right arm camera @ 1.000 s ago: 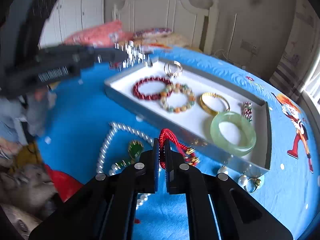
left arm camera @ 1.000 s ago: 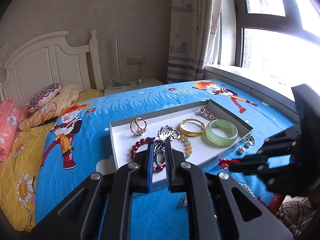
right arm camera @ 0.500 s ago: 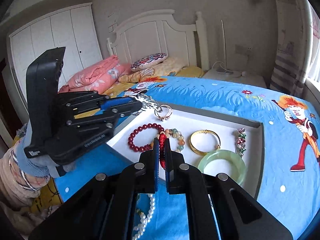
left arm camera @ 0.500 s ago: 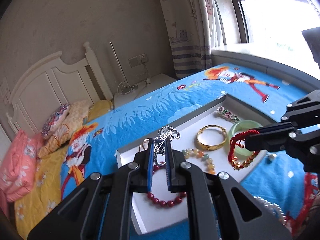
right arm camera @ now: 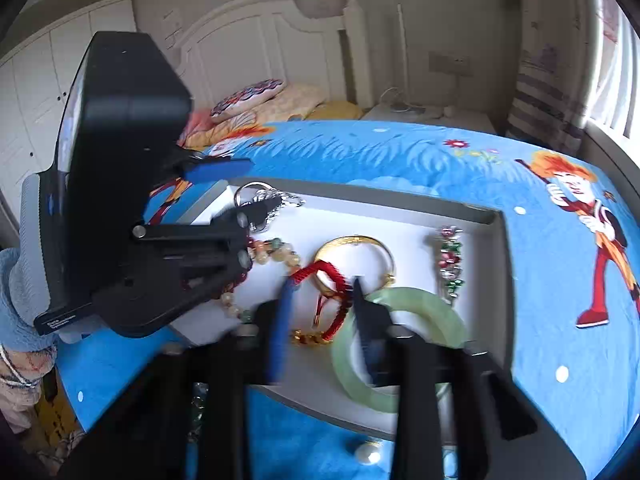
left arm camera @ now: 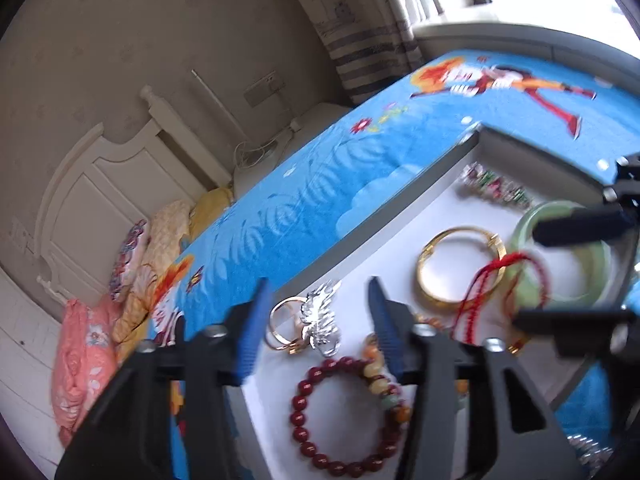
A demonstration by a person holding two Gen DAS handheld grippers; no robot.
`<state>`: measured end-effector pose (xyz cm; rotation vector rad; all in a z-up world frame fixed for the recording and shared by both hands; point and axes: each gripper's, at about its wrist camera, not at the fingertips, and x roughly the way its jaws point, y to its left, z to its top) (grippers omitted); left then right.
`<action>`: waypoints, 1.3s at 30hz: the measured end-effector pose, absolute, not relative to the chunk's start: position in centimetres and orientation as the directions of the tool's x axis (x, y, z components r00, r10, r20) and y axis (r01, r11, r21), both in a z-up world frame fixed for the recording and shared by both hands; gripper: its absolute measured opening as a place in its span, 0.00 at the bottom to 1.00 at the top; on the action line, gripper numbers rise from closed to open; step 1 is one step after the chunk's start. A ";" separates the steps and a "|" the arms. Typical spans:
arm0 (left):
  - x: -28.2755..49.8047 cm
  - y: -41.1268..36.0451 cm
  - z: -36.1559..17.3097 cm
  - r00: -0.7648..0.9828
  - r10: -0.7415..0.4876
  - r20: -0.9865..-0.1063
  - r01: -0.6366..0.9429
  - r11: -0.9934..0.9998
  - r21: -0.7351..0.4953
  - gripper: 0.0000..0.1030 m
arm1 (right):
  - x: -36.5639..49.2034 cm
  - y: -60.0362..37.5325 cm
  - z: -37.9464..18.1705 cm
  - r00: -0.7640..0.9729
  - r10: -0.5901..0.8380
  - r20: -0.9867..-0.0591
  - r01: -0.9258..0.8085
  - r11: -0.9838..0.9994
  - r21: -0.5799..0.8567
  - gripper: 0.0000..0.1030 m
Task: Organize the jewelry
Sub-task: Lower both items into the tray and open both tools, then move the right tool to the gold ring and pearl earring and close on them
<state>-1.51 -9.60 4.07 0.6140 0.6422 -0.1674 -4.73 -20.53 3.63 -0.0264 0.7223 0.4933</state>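
Opening over the tray [left arm camera: 404,216], both grippers are seen released: left [left arm camera: 318,316] above the brooch [left arm camera: 320,326], right [right arm camera: 320,308] above the red cord [right arm camera: 332,280].

Two claws over the jewelry tray [right arm camera: 494,216] on the bed [right arm camera: 400,152]

The right claw [right arm camera: 320,300] is opening, the red cord bracelet [right arm camera: 326,276] loose between its fingers, over the gold bangle [right arm camera: 360,242] beside the jade bangle [right arm camera: 440,312]. At the tray's far left, the left claw [right arm camera: 240,188] is opening around a silver piece [right arm camera: 288,200].

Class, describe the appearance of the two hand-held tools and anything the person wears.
Both tools, left and right, are black, angular plastic with silver screw heads and blue-faced fingers. The left tool's boxy body carries small white lettering. A light blue ribbed sleeve shows beside it.
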 end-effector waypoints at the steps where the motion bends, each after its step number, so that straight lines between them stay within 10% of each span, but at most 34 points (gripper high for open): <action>1: -1.7 -9.5 4.5 0.791 0.014 -0.612 0.337 0.825 0.454 0.56 | -5.2 -21.2 3.9 0.661 0.417 -0.623 -0.430 0.892 0.141 0.64; 17: -10.4 2.0 8.2 0.839 -0.133 -0.527 0.202 0.977 0.075 0.82 | -9.3 -30.3 5.2 0.772 0.381 -0.508 -0.294 0.924 0.246 0.70; 39: -14.4 8.0 2.6 0.781 -0.259 -0.569 0.162 0.963 -0.216 0.89 | -11.6 -30.5 3.8 0.775 0.419 -0.473 -0.352 0.908 0.229 0.77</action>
